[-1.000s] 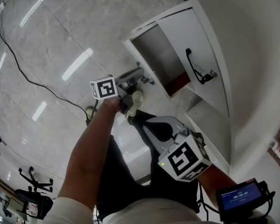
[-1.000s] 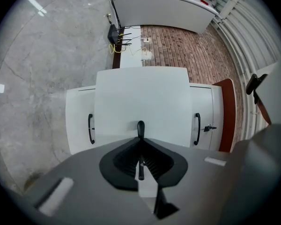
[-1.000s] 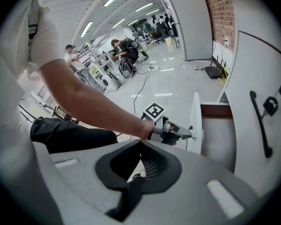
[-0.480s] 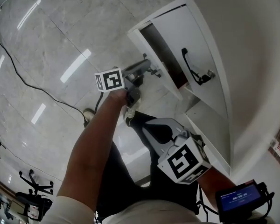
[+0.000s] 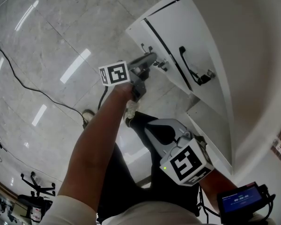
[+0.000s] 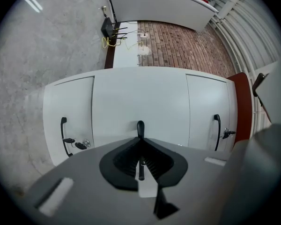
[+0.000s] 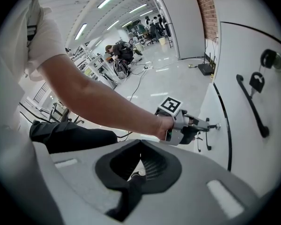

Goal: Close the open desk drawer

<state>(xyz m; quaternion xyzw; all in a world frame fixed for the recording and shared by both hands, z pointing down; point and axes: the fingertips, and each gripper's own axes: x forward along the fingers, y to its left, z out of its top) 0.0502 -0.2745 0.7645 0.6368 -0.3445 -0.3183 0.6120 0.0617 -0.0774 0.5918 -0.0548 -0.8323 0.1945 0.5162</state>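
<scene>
Head view and both gripper views, as I see them from the remote station. The drawer (image 5: 147, 34) (image 6: 140, 97) sits in the middle of the white counter (image 5: 210, 121) front, between two panels that each carry a long black handle (image 6: 63, 135) (image 6: 217, 131) with a key (image 6: 78, 145) beside it. Its front lies about level with those neighbours, and only a thin dark seam shows along its edge. The left hand-held gripper (image 5: 152, 60) (image 6: 140, 138) (image 7: 210, 124) is stretched out at the end of my bare forearm (image 5: 98, 139), with its marker cube (image 5: 114, 73) turned upward. Its jaws are brought together with nothing visible between them, and their tip is at the drawer front, just beside the small dark drawer handle (image 6: 140, 127) (image 7: 203, 142). I cannot tell whether the tip actually presses on the panel. The right hand-held gripper (image 5: 152, 128) (image 7: 140, 143) is held low and close to my body, well apart from the drawer. Its jaws are likewise closed on nothing, and they point toward the left arm and the counter front. A small device with a lit blue screen (image 5: 241, 196) shows at the lower right of the head view. The glossy grey floor (image 5: 47, 41) carries a thin black cable (image 5: 18, 69) trailing across it.
</scene>
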